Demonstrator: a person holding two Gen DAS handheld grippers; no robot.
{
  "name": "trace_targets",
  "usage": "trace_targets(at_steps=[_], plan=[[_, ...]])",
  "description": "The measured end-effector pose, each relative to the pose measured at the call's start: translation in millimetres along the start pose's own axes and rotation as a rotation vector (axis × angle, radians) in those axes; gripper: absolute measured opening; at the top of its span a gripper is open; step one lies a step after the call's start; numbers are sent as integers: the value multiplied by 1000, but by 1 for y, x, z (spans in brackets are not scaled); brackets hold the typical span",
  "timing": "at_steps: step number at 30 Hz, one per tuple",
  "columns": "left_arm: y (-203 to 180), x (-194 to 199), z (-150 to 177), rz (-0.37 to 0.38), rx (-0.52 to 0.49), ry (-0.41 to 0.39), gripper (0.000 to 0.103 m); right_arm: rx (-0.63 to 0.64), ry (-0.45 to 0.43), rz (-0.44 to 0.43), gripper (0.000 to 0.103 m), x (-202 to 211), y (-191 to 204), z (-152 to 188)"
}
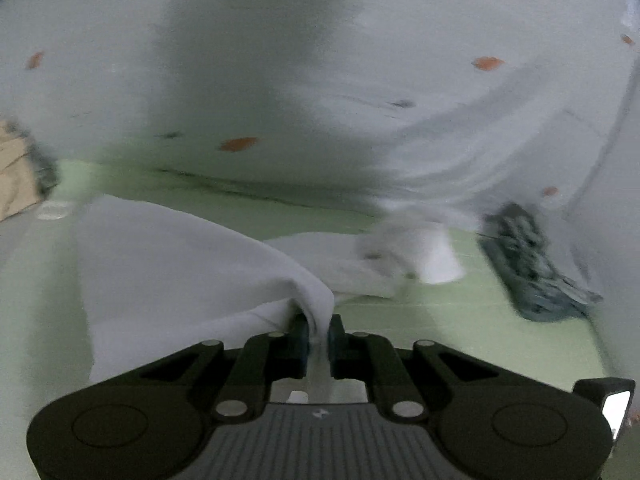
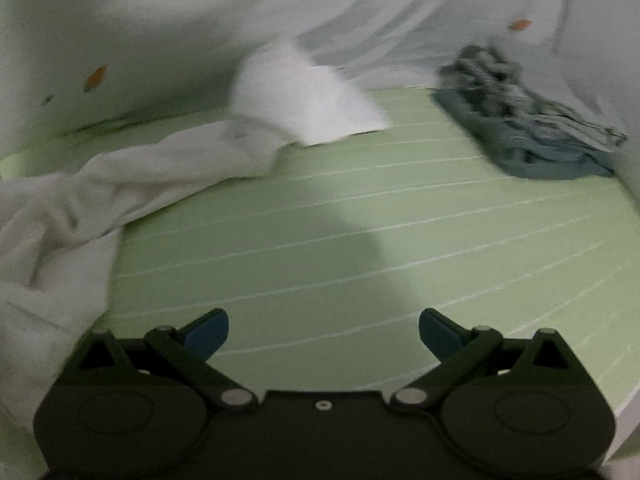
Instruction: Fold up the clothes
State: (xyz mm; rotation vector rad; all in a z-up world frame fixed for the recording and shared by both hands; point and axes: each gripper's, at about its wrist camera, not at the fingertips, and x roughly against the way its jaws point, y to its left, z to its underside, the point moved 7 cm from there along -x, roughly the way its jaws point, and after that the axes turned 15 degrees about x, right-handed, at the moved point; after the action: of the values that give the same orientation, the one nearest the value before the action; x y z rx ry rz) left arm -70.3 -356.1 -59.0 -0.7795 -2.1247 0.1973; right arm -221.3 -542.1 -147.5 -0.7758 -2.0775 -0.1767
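My left gripper is shut on a fold of a white garment, which drapes to the left over the green striped surface. The same white garment lies crumpled at the left in the right wrist view, stretching back toward a white folded piece. My right gripper is open and empty, just above the green surface, with the garment to its left.
A folded blue-grey patterned garment lies at the back right; it also shows in the left wrist view. A white sheet with orange spots hangs behind. A tan cloth is at the far left.
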Motion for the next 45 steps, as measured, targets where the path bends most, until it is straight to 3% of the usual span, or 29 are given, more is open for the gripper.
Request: trace_targets(at_steps=[5,7,11,12,14,16,18,24,27,36,41,43,44,45], plan=[[-76,-36,35,96,-40,58,10,-47,20,51,103,0,-74,20],[-93,-57,53,98,-22,122,12,-71,32,67,103,-2,-99,27],[-105,-102,92,48,69,296,27,-91,41,60,103,-6,-123,35],[-103,-101,96,46,64,298,30,-87,39,52,103,-6,-124,36],[-95,-92,97,58,64,281,46,-69,34,23,103,-8,-121,34],[-81,-80,92,52,93,247,54,-46,30,-15,103,-13,-111,30],[-64,-67,84,35,127,205,56,-18,22,-57,103,-17,-97,23],[-5,-32,64,-69,227,90,63,59,-26,-205,103,-19,-32,-3],[29,-16,60,-156,261,54,64,96,-51,-280,103,-19,2,-15],[152,19,67,-383,386,75,65,154,-226,-475,103,10,96,-61],[207,15,70,-456,436,140,66,216,-224,-490,102,12,145,-73],[221,12,69,-449,434,166,70,231,-218,-459,95,11,156,-74],[227,10,69,-443,434,179,71,234,-210,-437,88,10,160,-75],[232,8,69,-437,434,192,71,233,-198,-409,71,7,162,-76]])
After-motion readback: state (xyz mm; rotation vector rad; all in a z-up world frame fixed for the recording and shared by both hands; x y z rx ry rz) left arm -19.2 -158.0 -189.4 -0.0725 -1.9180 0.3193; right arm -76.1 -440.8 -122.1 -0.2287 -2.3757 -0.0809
